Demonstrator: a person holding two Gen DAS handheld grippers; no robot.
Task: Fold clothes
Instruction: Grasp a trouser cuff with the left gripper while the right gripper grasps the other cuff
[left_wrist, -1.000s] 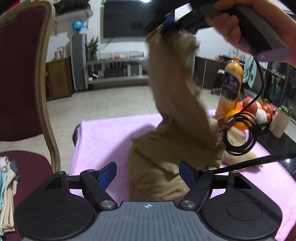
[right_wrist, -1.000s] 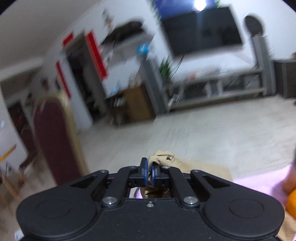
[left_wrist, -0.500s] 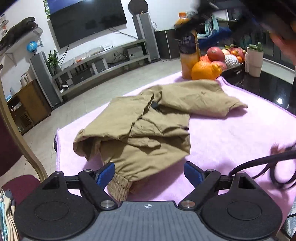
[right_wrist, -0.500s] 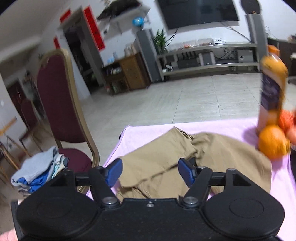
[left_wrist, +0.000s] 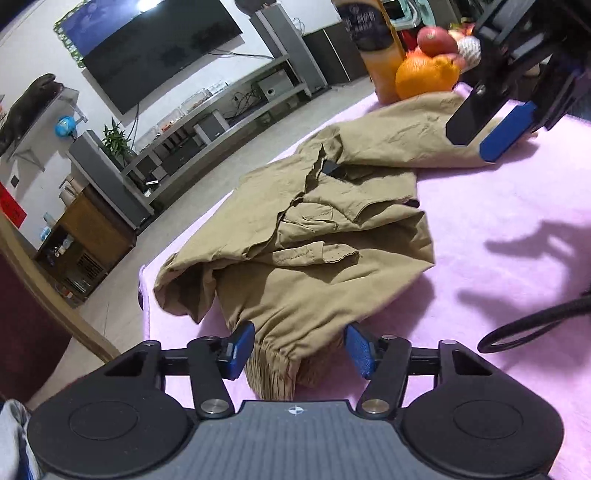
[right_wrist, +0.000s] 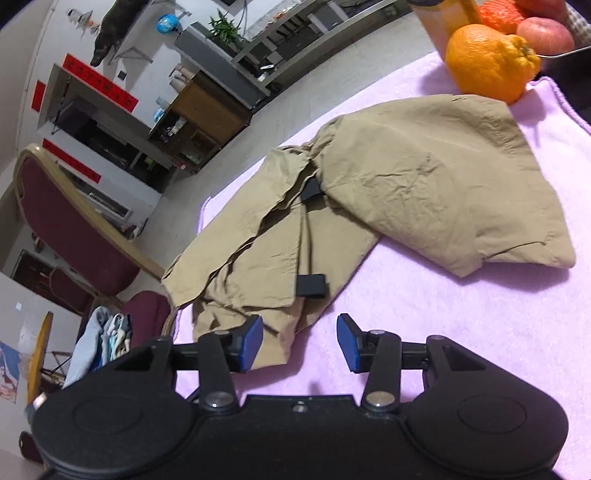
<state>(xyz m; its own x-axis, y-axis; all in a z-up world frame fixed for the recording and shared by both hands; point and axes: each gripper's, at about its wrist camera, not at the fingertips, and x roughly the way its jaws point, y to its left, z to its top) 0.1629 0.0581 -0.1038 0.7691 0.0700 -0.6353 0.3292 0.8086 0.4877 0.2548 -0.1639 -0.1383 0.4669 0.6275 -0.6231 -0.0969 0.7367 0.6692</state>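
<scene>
My left gripper (left_wrist: 299, 349) is wide open, nothing held; its blue pads straddle the elastic cuff of the khaki trousers (left_wrist: 314, 236) w/o closing on it. My right gripper (right_wrist: 300, 342) is also spread wide & empty, hovering just over the pink blanket (right_wrist: 461, 314), left pad above a trouser edge. Trousers lie crumpled on the blanket, bunched toward its left edge, one leg stretching to the far right corner, ending just beside the orange (right_wrist: 487, 62). Juice bottle (left_wrist: 376, 48) stands next to the orange. Maroon chair (right_wrist: 66, 218) sits off the blanket's left edge.
</scene>
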